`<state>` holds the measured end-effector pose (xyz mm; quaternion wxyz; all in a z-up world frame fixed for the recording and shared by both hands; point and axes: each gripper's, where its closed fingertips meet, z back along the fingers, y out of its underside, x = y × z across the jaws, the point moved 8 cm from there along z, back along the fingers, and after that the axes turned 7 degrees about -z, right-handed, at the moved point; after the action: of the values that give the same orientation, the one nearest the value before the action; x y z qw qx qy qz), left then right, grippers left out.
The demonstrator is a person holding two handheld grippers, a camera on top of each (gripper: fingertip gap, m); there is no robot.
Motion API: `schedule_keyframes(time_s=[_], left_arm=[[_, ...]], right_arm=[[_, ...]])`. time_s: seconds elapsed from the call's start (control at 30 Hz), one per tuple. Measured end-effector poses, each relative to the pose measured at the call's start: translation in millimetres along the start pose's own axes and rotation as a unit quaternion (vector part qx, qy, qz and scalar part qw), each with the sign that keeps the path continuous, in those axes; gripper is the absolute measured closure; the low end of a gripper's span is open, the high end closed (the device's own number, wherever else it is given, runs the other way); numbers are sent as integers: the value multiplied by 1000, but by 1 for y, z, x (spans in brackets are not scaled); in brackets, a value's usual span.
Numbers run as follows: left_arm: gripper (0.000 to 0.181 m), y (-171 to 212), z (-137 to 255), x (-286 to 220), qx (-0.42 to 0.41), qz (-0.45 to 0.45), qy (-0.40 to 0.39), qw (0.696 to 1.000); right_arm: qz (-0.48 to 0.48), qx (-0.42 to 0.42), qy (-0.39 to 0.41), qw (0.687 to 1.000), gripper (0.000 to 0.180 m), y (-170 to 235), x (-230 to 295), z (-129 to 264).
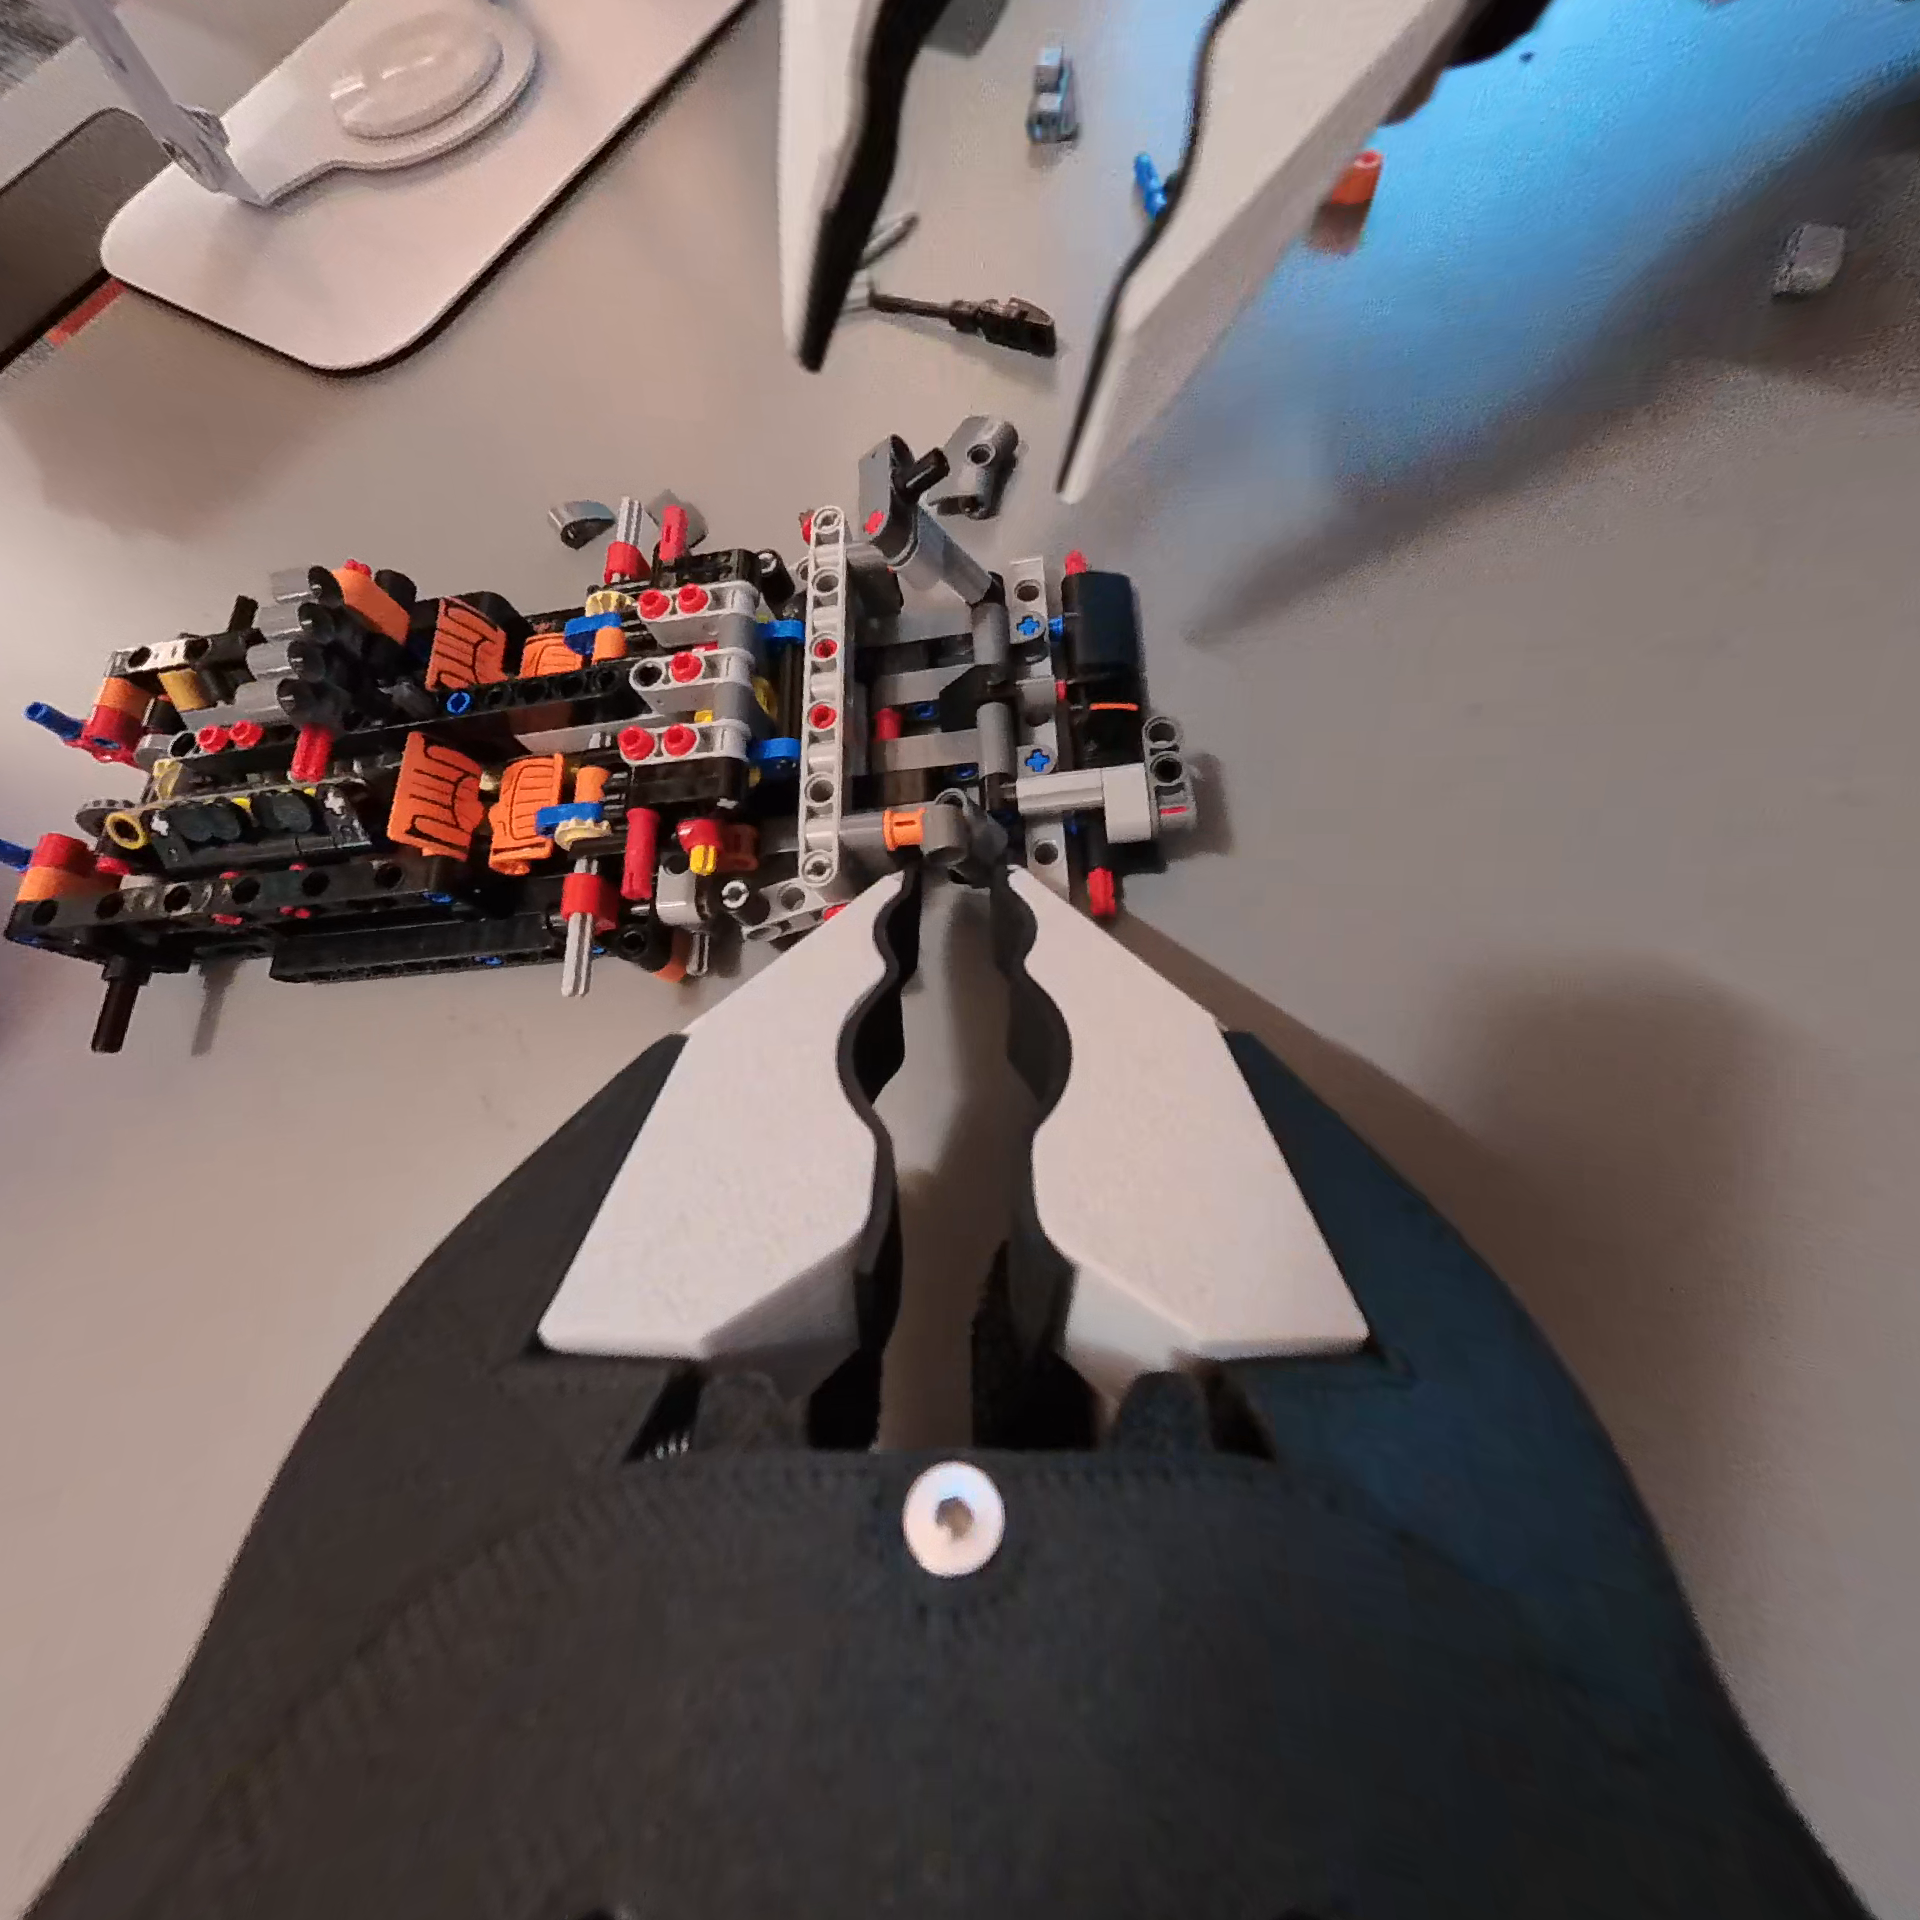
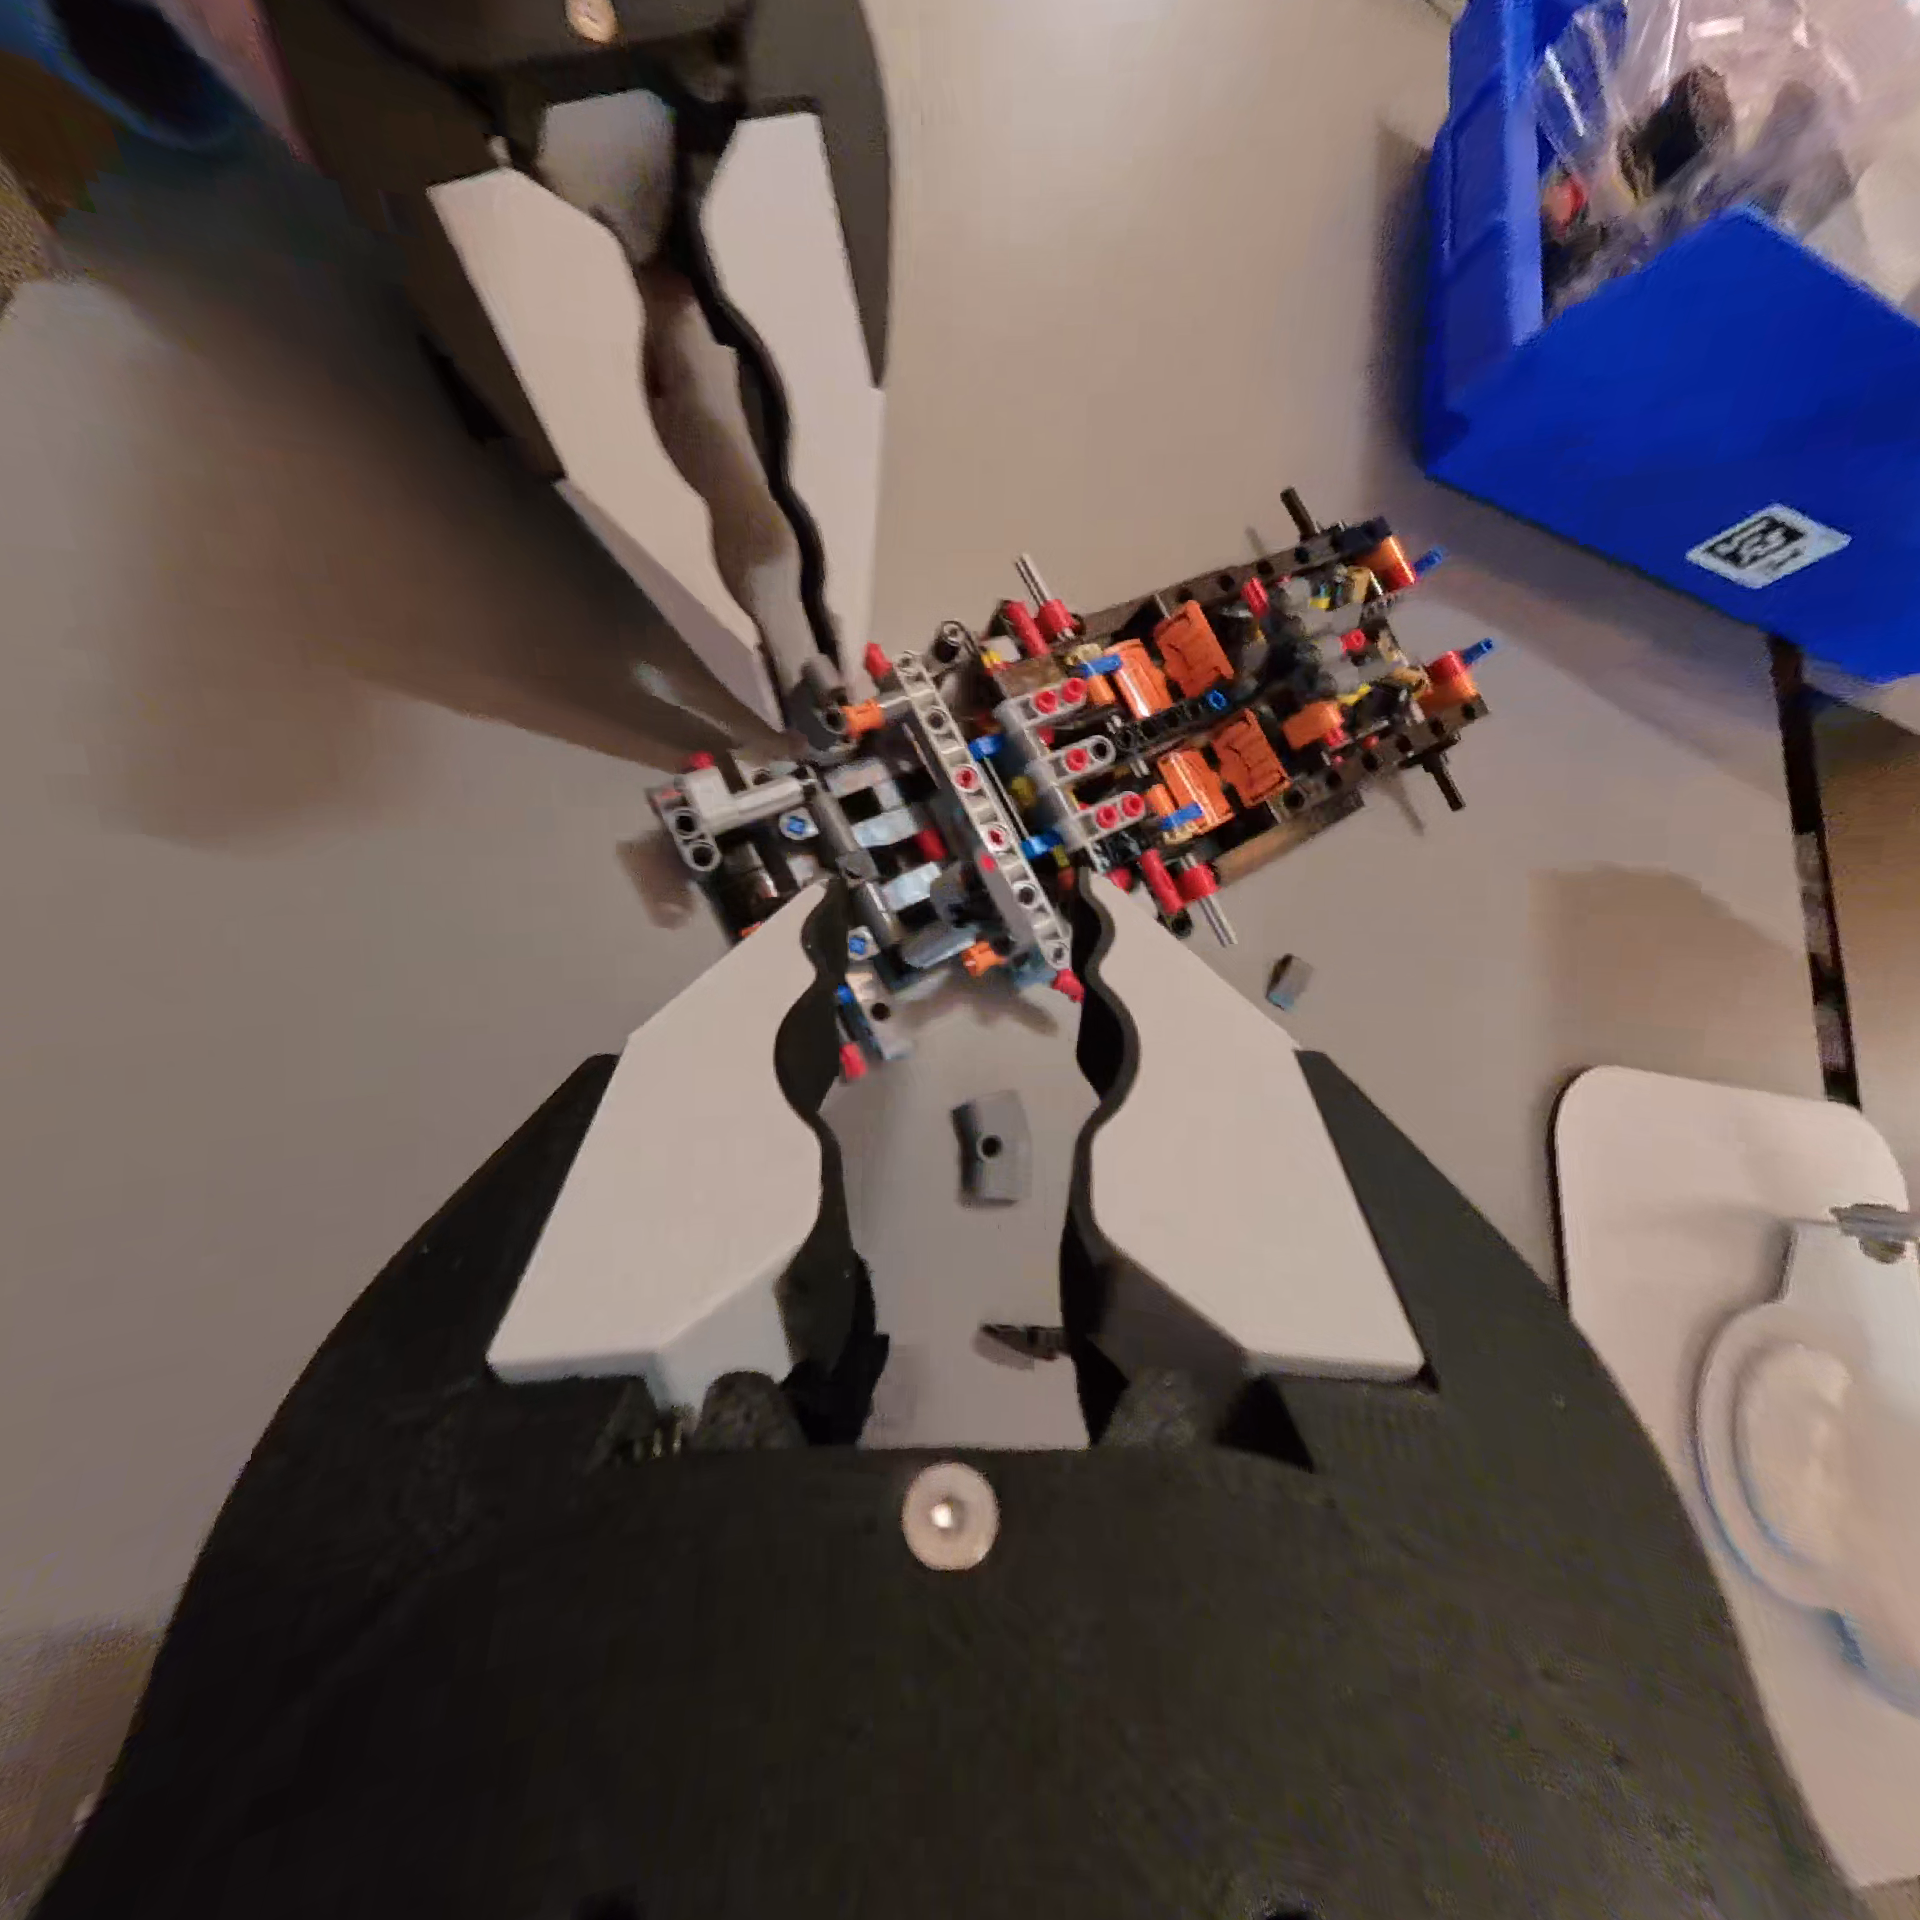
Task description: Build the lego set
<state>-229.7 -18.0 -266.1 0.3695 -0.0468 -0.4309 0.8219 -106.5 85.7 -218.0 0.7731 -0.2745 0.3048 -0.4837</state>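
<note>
The part-built lego model [image 1: 468, 727], black and grey beams with orange seats and red pins, lies on the grey table. It also shows in the right wrist view [image 2: 1195, 727]. My left gripper [image 1: 956, 873] is shut on a dark grey connector [image 1: 961, 831] at the near corner of the model's grey end. The right wrist view shows it too [image 2: 800, 717], coming in from the top. My right gripper [image 2: 951, 914] is open and hovers over the model's grey end, its fingers to either side. In the left wrist view it hangs above the table behind the model [image 1: 945, 416].
Loose parts lie behind the model: a dark axle piece [image 1: 966, 317], a grey connector [image 1: 982, 457], a blue pin [image 1: 1148, 182], an orange piece [image 1: 1356, 182], and a grey piece [image 2: 992, 1148]. There is also a blue bin [image 2: 1683, 416] of bagged parts and a white stand base [image 1: 343, 208]. Tip to tip, the grippers are about 7 centimetres apart.
</note>
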Motion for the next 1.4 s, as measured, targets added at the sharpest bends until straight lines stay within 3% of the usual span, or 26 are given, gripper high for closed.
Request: schedule_keyframes(time_s=[0.03, 0.2, 0.57, 0.7, 0.83, 1.2, 1.4], left_arm=[[169, 0, 0, 0, -1, 1, 1, 1000], [170, -1, 0, 0, -4, 3, 3, 1000], [171, -1, 1, 1, -15, 13, 18, 1000], [170, 0, 3, 2, -17, 17, 19, 1000], [167, 2, 6, 2, -13, 25, 26, 999], [171, -6, 2, 2, 16, 39, 20, 999], [172, -8, 2, -5, 31, -22, -10, 999]], right_arm=[[-6, 5, -7, 1000, 138, 1, -5, -2], [-24, 32, -79, 996, 146, 7, -11, -15], [16, 29, -97, 995, 161, 18, 19, 1], [18, 49, -107, 993, 160, 26, 29, -5], [-30, 15, -109, 994, 149, 26, 17, 2], [-102, -10, -144, 984, 153, 38, 3, -14], [-125, -33, -172, 976, 154, 41, 3, -18]])
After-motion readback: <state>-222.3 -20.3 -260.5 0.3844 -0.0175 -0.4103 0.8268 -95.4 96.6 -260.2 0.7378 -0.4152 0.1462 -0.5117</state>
